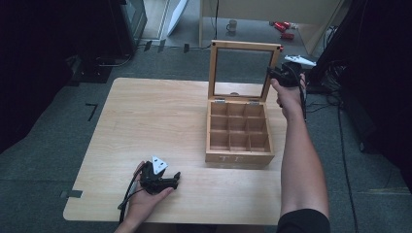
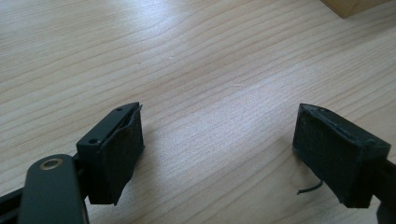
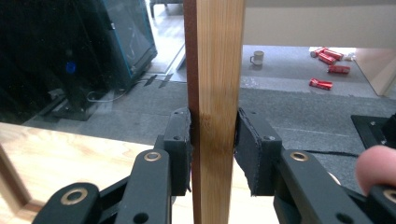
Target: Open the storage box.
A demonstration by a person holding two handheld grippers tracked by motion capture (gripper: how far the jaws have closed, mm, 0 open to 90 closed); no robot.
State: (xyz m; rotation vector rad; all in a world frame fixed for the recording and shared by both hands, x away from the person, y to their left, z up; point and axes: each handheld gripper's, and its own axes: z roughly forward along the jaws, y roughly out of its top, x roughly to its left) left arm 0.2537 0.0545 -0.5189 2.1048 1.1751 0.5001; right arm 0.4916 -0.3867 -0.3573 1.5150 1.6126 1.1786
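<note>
Left gripper (image 1: pixel 176 180), far from box (image 1: pixel 239 141).

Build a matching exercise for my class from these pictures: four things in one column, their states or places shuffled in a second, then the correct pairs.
Column 1:
1. left gripper
2. right gripper
3. box lid
4. mug

Column 2:
A. raised upright
B. on the floor beyond the table
C. clamped on the lid's frame
D. open, low over the tabletop

Pairs: 1-D, 2-C, 3-A, 4-B
</note>
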